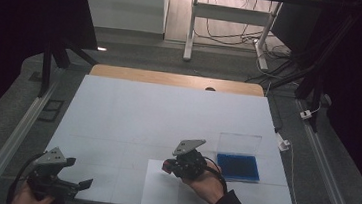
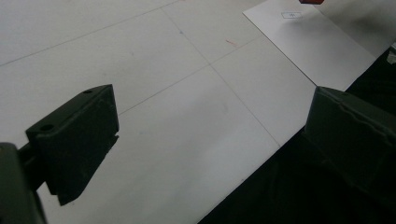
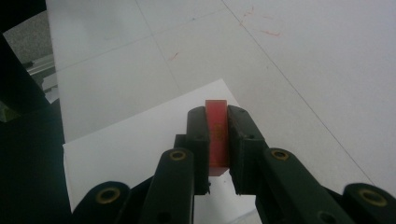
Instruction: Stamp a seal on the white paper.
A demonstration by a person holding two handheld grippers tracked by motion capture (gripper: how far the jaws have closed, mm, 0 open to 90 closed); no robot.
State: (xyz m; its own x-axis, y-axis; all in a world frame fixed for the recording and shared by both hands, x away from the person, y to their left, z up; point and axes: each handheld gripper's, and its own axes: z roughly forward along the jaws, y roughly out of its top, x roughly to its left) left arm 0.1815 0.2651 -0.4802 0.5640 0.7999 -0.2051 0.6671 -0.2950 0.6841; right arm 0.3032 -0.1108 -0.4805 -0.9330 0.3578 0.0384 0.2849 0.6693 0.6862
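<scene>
A red block pinched over a white sheet on a pale table in a dim room.

The table [image 1: 132, 117] wears a white cover with faint seams and a few red scribbles, a strip of bare wood showing along its far edge; dark curtains flank it, and a lit floor with desk legs and cables lies beyond. The right gripper [image 3: 217, 135] has its jaws pressed onto a small red block [image 3: 217, 133], held above the white sheet of paper [image 1: 160, 188] at the near edge. Right of it stands an open clear case with a blue pad [image 1: 237, 166]. The left gripper [image 1: 78, 184] hangs at the near left corner, jaws spread wide with nothing between. The print on the block and the small mark on the paper are too blurred to read.
</scene>
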